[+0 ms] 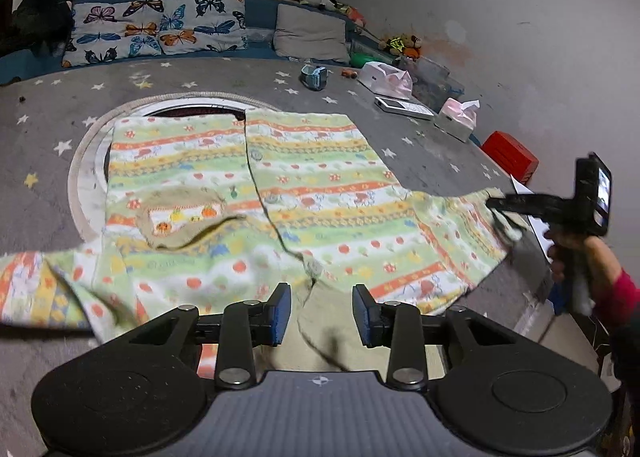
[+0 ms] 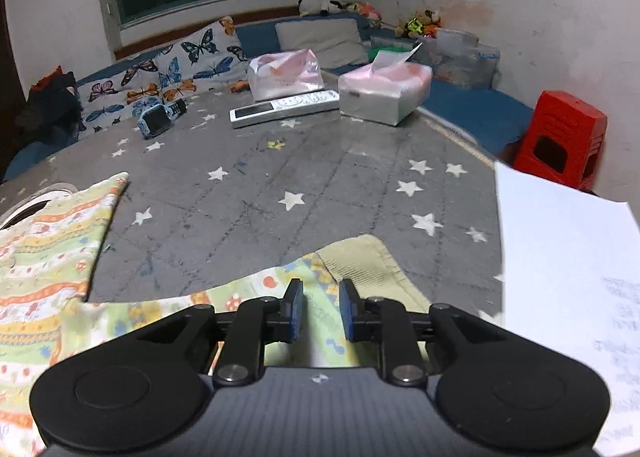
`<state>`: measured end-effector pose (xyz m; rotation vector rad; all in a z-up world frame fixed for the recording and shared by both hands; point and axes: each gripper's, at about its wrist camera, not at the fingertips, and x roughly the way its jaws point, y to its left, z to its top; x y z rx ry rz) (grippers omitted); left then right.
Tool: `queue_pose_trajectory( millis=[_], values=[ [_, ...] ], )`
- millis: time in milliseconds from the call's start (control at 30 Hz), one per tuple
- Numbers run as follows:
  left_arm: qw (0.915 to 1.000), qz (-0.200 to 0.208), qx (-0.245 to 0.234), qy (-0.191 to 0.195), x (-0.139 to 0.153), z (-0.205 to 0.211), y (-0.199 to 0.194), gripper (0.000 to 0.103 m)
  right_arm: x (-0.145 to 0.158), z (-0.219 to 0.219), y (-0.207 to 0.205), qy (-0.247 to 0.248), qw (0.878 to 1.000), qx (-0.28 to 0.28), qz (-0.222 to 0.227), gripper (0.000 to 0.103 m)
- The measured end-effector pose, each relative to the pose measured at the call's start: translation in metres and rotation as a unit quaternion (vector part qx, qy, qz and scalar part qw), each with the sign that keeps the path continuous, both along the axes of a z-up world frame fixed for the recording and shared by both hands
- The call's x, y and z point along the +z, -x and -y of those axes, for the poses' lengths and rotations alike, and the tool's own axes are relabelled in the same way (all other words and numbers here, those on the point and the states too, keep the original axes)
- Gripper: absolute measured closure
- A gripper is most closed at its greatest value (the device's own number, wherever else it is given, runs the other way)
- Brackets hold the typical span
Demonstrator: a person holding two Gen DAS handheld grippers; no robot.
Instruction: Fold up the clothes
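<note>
The striped cardigan [image 1: 280, 197] lay spread front-up on the star-printed mat [image 1: 420, 145], both sleeves drawn out sideways, probably so the sleeves could be folded in first. In the left wrist view the left gripper [image 1: 322, 313] hovered at the garment's near edge at 6 o'clock, its fingers [image 1: 282, 309] spread with only the olive neckband showing in the gap, pinching nothing. At 3 o'clock the right gripper [image 1: 500, 213], held by a hand [image 1: 576, 261] in a red sleeve, sat at the right cuff.

From the right wrist view that gripper [image 2: 320, 311] had its fingers [image 2: 294, 309] slightly parted over the right sleeve [image 2: 280, 289], with the ribbed cuff [image 2: 360, 261] ahead at 12 o'clock; the cloth looked loose beneath them (a release, I judged, rather than a grip).

At 1 o'clock a tissue box [image 2: 384, 93] stood with a tissue poking out, beside a plastic bag [image 2: 284, 73] whose pink contents I could not identify, and a remote control [image 2: 280, 107] lay before them. Clear bins [image 2: 464, 57] against the wall held things too blurred to name.
</note>
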<state>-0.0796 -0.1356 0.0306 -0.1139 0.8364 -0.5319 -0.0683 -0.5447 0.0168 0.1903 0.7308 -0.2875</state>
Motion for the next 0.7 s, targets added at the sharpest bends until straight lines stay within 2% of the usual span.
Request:
queue_pose_trajectory(
  millis=[100,167,233,333,400,467,533,700],
  values=[
    [0.9999,-0.003,0.012,0.012,-0.003,-0.012,0.007,0.066,-0.002,0.003,-0.012,0.001,1.000,-0.004,0.003,0.082],
    [0.9994,-0.001,0.029,0.020,-0.002,-0.022,0.010,0.066,-0.002,0.002,-0.017,0.002,1.000,-0.003,0.001,0.071],
    [0.9980,0.007,0.056,0.030,0.001,-0.036,0.010,0.066,-0.003,-0.001,-0.020,0.007,1.000,0.006,-0.001,0.063],
    [0.9935,0.008,0.106,0.041,0.002,-0.059,-0.001,0.066,-0.006,-0.012,-0.021,0.034,0.999,0.011,-0.005,0.060],
    [0.9889,0.016,0.144,0.035,0.005,-0.075,-0.010,0.066,-0.005,-0.013,-0.021,0.036,0.999,0.011,-0.005,0.057],
    [0.9822,0.030,0.184,0.026,0.009,-0.093,-0.019,0.066,-0.004,-0.014,-0.022,0.036,0.999,0.010,-0.006,0.057],
    [0.9719,0.034,0.232,0.022,0.013,-0.116,-0.028,0.066,-0.004,-0.013,-0.022,0.033,0.999,0.011,-0.007,0.055],
    [0.9428,0.001,0.333,-0.008,0.011,-0.168,-0.051,0.066,-0.004,-0.012,-0.023,0.033,0.999,0.012,-0.008,0.052]
  ],
)
